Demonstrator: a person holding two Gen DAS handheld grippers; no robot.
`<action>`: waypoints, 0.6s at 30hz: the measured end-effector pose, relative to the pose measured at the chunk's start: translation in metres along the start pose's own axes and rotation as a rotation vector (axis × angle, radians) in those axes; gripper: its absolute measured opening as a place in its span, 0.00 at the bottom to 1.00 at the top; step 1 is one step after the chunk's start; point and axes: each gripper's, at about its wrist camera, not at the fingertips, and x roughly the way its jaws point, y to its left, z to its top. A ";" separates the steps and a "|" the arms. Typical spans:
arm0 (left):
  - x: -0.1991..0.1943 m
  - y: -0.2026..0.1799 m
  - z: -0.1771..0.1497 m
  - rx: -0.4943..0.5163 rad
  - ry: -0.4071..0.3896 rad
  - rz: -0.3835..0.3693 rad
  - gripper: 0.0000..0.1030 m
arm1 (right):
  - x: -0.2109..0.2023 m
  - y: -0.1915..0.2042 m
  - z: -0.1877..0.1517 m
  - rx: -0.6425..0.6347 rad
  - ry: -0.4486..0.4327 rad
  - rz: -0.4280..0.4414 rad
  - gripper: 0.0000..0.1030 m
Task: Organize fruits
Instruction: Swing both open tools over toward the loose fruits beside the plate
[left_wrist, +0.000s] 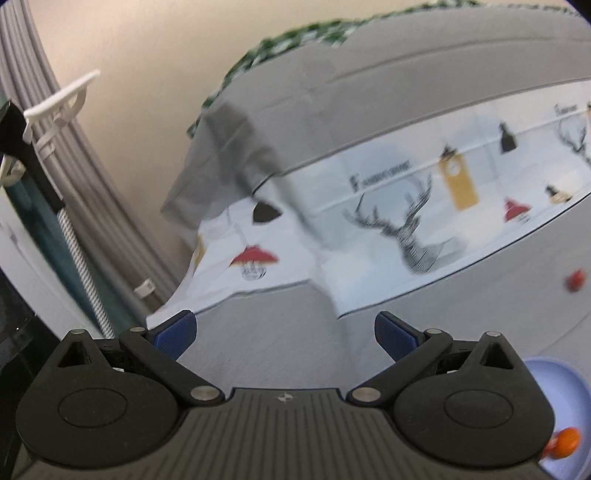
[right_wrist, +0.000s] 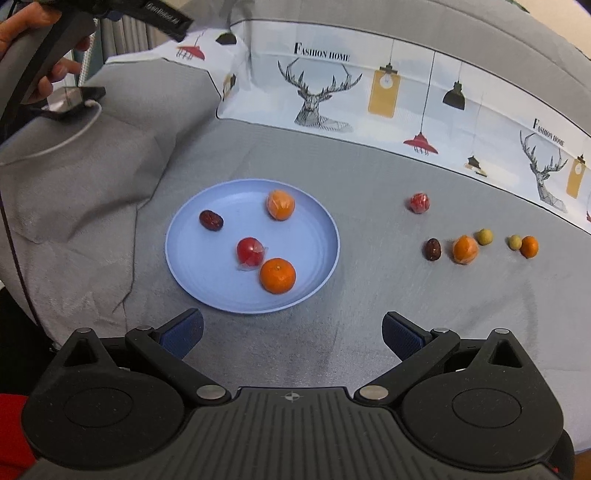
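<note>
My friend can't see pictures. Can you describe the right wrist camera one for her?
A blue plate on a grey cloth holds two oranges, a red fruit and a dark date; six more small fruits lie to its right. The open right gripper hovers in front, empty.

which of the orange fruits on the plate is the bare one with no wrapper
The orange at the plate's near edge, beside the wrapped red fruit. Its skin is bare, while the other orange fruit at the far side sits in clear wrap.

Grey cloth surface (right_wrist: 332, 177) with blue plate (right_wrist: 192, 273), six loose fruits
</note>
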 end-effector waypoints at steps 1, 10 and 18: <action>0.005 0.003 -0.003 0.002 0.016 0.006 1.00 | 0.003 0.001 0.001 -0.004 0.009 0.000 0.99; 0.035 0.005 -0.025 0.030 0.079 0.042 1.00 | 0.020 0.014 0.004 -0.047 0.058 0.013 0.99; 0.046 0.009 -0.016 0.003 0.076 0.024 1.00 | 0.023 0.013 0.006 -0.049 0.066 -0.004 0.99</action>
